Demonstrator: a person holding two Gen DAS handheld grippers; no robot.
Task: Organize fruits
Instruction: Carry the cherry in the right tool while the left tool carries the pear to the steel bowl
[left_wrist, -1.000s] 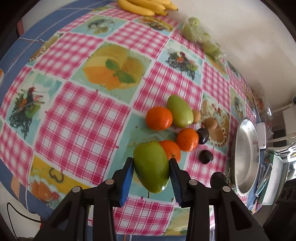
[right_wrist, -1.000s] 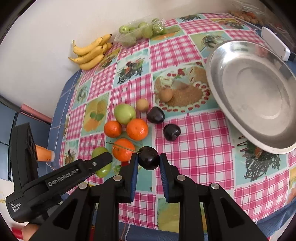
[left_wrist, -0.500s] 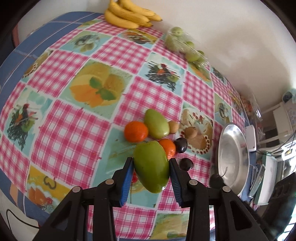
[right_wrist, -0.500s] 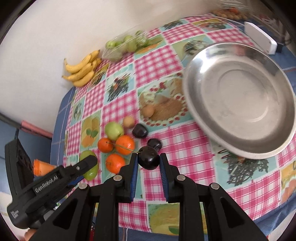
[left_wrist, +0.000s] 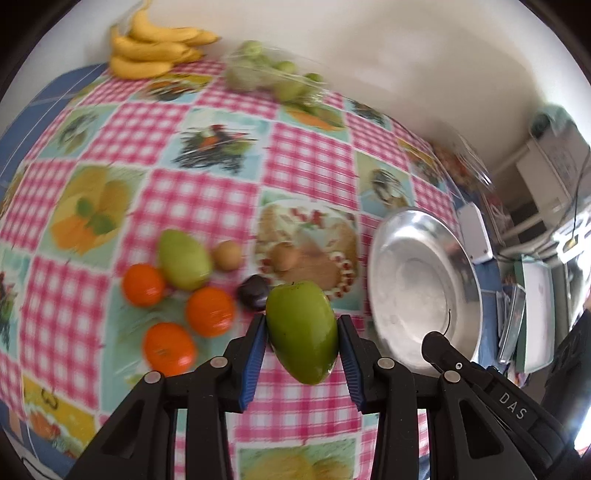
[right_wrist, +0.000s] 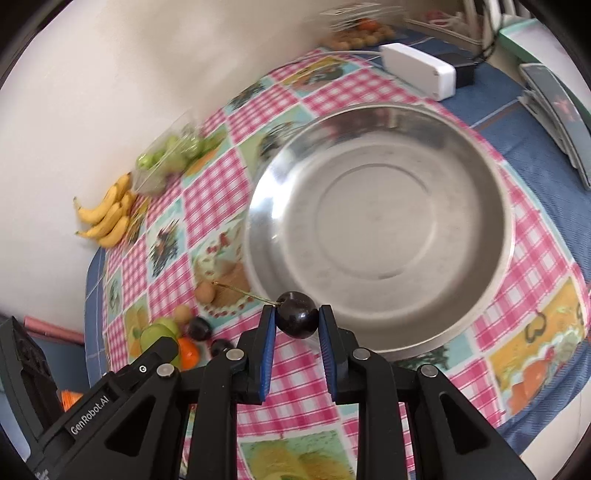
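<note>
"GenRobot.AI" reads in white print along the black body of the left claw (right_wrist: 122, 398), seen at the lower left of the right wrist view. In the left wrist view, white letters "DAS" show on the black body of the right claw (left_wrist: 511, 404), lower right. Nothing else is legible.

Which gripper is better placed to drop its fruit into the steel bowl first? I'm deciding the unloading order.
Probably right. The right gripper holds the dark cherry at the round steel bowl's near rim; the left gripper holds the green mango short of it.
</note>
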